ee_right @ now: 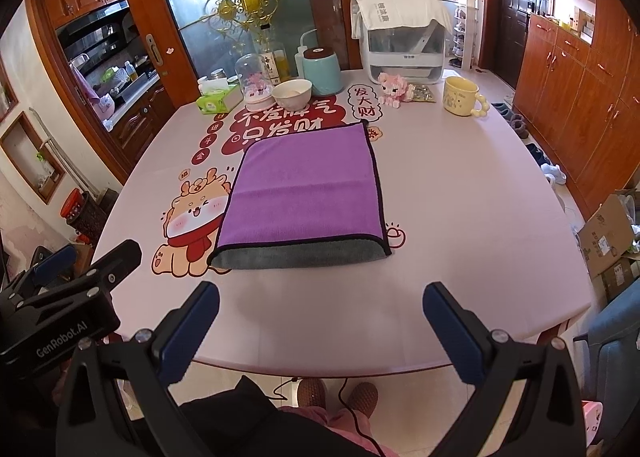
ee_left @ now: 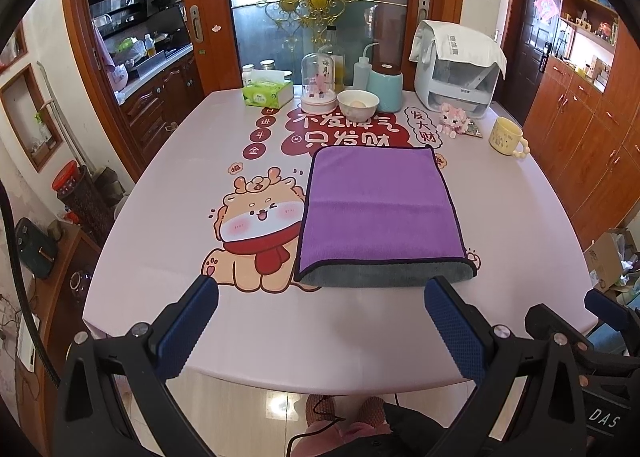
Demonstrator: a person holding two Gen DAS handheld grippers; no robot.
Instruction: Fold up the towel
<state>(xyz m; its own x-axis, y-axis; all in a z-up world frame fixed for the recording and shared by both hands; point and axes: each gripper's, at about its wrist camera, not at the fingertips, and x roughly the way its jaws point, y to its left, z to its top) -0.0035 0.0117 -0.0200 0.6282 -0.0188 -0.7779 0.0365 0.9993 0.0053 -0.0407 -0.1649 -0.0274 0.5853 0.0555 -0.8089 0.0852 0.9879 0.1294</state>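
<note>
A purple towel (ee_left: 380,209) with a dark hem lies flat on the pink table (ee_left: 160,257), folded once, its grey underside showing along the near edge. It also shows in the right wrist view (ee_right: 308,193). My left gripper (ee_left: 322,297) is open and empty, held over the table's near edge just short of the towel. My right gripper (ee_right: 320,305) is open and empty, also short of the towel's near edge. The right gripper's tip (ee_left: 608,309) shows at the far right of the left wrist view; the left gripper (ee_right: 72,285) shows at the left of the right wrist view.
At the table's far side stand a green tissue box (ee_left: 267,93), a glass dome (ee_left: 318,83), a white bowl (ee_left: 358,104), a teal jar (ee_left: 385,87), a white appliance (ee_left: 456,73), a pink toy (ee_left: 454,119) and a yellow mug (ee_left: 508,137). Wooden cabinets (ee_left: 580,129) line the right.
</note>
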